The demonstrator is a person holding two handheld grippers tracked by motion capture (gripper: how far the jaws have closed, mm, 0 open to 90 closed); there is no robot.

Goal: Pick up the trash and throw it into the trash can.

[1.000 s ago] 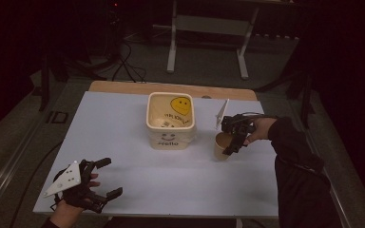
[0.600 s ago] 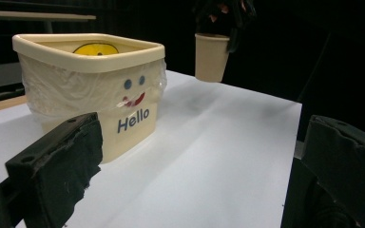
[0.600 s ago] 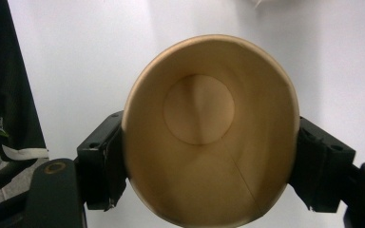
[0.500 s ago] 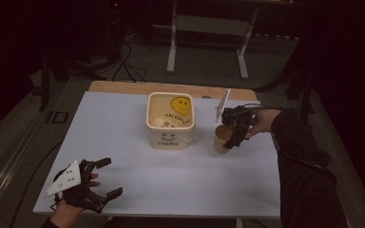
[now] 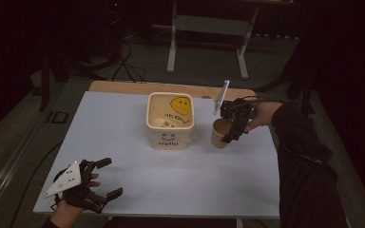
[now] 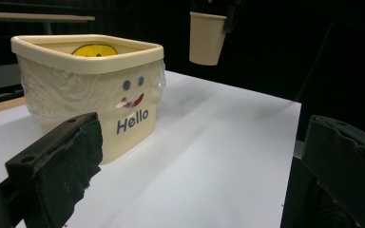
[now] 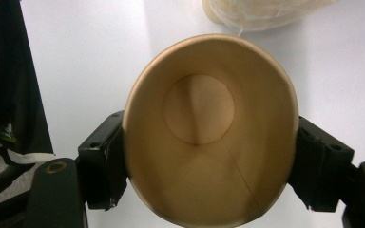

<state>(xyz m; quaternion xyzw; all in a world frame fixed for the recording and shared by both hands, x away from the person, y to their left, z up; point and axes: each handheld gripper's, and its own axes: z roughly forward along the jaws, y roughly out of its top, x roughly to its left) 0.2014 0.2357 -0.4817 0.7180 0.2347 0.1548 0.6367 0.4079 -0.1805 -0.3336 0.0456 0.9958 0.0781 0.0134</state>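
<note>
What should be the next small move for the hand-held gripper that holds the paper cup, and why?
Probably carry the paper cup sideways over the open cream bin beside it. The right hand-held gripper clamps the cup from both sides, and the left gripper view shows it lifted off the white table. The cup looks empty and the bin's mouth is unobstructed, so the bin seems the likely destination.
</note>
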